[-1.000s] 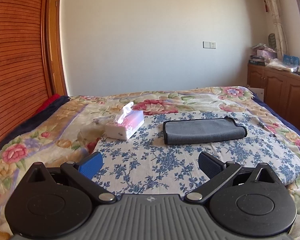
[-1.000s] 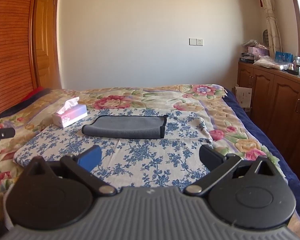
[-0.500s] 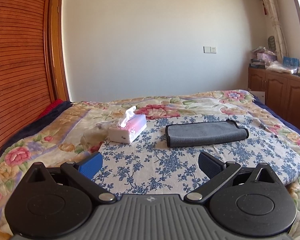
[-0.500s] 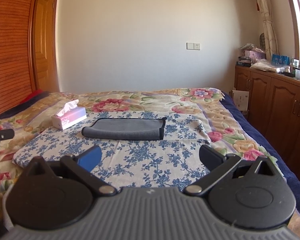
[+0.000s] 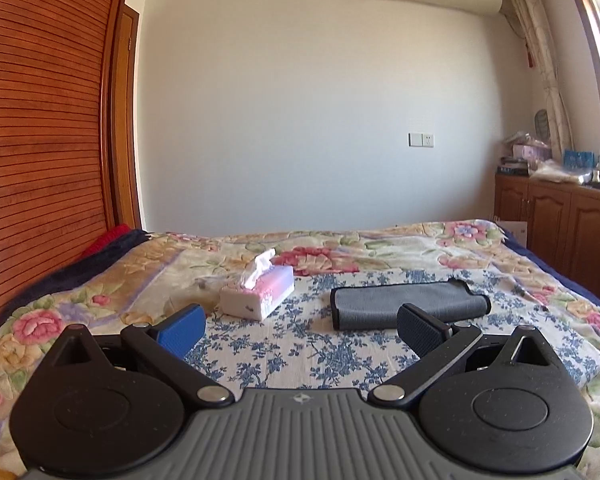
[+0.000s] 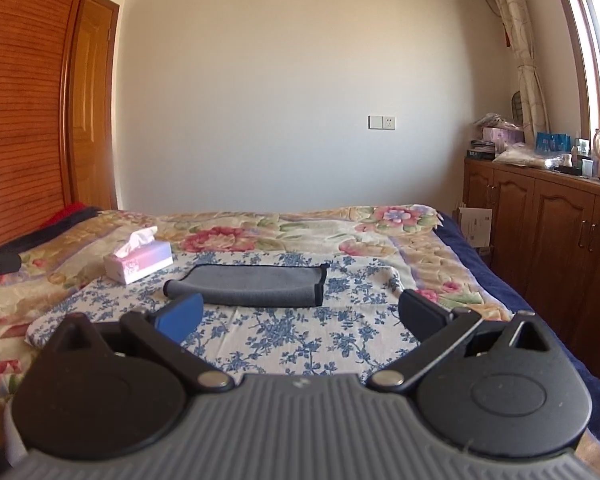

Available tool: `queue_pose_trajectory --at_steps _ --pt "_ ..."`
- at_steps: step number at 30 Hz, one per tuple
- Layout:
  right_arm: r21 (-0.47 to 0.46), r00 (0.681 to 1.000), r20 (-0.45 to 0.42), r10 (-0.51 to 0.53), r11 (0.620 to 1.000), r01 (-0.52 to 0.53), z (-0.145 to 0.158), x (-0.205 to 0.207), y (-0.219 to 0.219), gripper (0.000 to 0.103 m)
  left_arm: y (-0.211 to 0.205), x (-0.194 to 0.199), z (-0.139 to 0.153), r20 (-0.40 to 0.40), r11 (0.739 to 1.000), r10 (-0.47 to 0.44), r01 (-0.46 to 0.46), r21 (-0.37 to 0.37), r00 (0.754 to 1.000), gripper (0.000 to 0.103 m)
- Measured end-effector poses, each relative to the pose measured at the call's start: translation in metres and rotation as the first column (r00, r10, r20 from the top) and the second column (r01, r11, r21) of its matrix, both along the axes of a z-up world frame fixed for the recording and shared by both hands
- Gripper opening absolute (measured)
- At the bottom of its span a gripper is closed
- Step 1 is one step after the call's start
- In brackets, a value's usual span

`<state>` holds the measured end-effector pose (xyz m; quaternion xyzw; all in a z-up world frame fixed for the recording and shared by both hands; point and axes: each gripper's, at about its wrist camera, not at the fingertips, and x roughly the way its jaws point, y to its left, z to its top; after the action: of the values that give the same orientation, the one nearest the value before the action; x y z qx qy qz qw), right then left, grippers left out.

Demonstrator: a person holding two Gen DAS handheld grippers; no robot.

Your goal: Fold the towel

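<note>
- The grey towel (image 5: 410, 304) (image 6: 246, 285) lies folded into a long, flat strip on the blue-flowered sheet (image 5: 300, 344) (image 6: 300, 332), its dark-edged hem showing along one short end.
- Just beside the towel, toward the wooden wardrobe side, stands a pink-and-white tissue box (image 5: 260, 294) (image 6: 138, 262) with a tissue sticking up; box and towel do not touch.
- The blue-flowered sheet under the towel is spread over a bed (image 5: 380, 246) (image 6: 300, 226) covered in a large pink-rose quilt.
- The left hand-held gripper (image 5: 300, 326) hovers on the near side of the towel, above the sheet, its blue and black fingers spread wide with nothing between them.
- The right hand-held gripper (image 6: 300, 316) likewise hangs short of the towel, jaws apart and empty.
- Beyond the towel, past the bed's far side, runs a row of wooden cabinets (image 5: 560, 224) (image 6: 540, 232) with clutter on top.
- Behind the towel, a white wall carries a socket plate (image 5: 421, 139) (image 6: 381, 122).
</note>
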<state>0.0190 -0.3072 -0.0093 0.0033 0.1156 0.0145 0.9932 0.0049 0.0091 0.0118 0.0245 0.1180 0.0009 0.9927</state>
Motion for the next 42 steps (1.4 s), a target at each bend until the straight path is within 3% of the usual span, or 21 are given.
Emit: queue_pose_trajectory --at_steps 42 --pt "0.000 1.000 0.007 -0.017 1.000 0.017 -0.0024 -0.0017 -0.0003 0.103 -0.0070 -0.0054 0.0004 0.016 0.999 -0.030 0.030 0.040 0.999 0.103"
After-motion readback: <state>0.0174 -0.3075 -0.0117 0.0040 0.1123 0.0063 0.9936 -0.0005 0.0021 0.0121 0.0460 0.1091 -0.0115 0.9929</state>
